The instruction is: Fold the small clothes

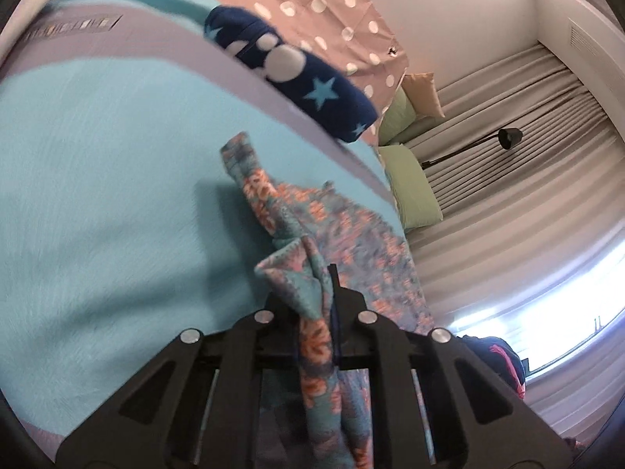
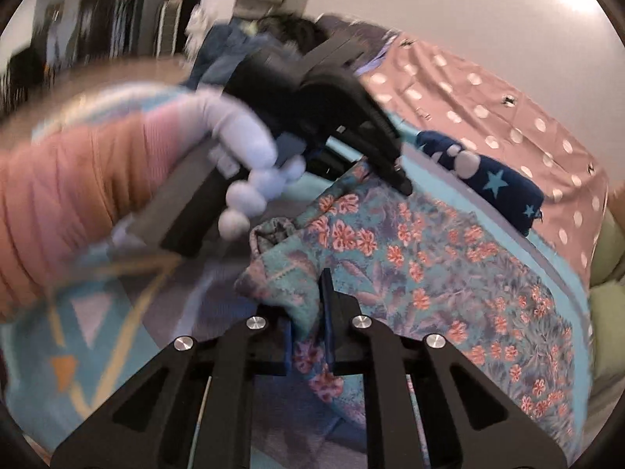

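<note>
A home bedroom. A bed [image 1: 97,164] under a turquoise cover fills the left wrist view; pillows [image 1: 414,187] lie at 3 o'clock, beneath a black lamp [image 1: 508,138] and pleated curtains [image 1: 527,109]. A polka-dot sheet [image 1: 320,4] sits at 12 o'clock.

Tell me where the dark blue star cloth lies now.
The dark blue star cloth lies folded on the turquoise bedspread, beyond the floral garment, beside the pink dotted sheet.
</note>
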{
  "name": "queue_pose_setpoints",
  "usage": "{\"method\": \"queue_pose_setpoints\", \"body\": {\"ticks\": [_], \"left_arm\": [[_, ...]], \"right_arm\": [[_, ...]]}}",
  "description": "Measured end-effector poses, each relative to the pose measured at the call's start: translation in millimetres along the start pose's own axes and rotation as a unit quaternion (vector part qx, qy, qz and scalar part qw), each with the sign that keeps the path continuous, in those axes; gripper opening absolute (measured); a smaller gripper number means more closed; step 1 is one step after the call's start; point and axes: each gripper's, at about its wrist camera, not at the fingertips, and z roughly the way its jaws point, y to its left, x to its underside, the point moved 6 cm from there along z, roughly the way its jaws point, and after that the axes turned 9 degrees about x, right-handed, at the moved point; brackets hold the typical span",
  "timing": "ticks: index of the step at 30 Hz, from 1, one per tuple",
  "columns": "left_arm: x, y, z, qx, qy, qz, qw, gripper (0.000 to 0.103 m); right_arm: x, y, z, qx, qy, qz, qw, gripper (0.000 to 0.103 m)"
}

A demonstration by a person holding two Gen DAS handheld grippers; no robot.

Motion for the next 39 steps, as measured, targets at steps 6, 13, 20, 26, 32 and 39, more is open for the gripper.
{"method": "queue_pose_setpoints", "body": {"ticks": [6,13,20,26,32,39], "left_arm": [[-21,-51,12,-0.010,-0.002,0.032,0.9994,0.011],[-30,-99,53,-0.026,0.015,0.058,0.9979,0.011],[-28,-142,122,-0.039,0.050,0.091,0.9938,0.011],[-15,-171,196,-0.052,0.089,0.113,0.9882,0.011],[3,-195,256,-0.055,0.118,0.126,0.9834,0.011],[28,-201,312,-0.095,0.162,0.144,0.9716,0.011]], "right_arm": [[-15,-49,-37,-0.019,-0.043,0.102,0.994,0.012],[3,-121,-64,-0.010,-0.065,0.197,0.978,0.011],[54,-190,-76,0.005,-0.054,0.289,0.956,0.011],[112,-243,-87,-0.001,-0.036,0.380,0.924,0.011],[154,-281,-103,0.014,-0.036,0.427,0.903,0.010],[195,-302,-104,0.010,-0.016,0.470,0.883,0.010]]}}
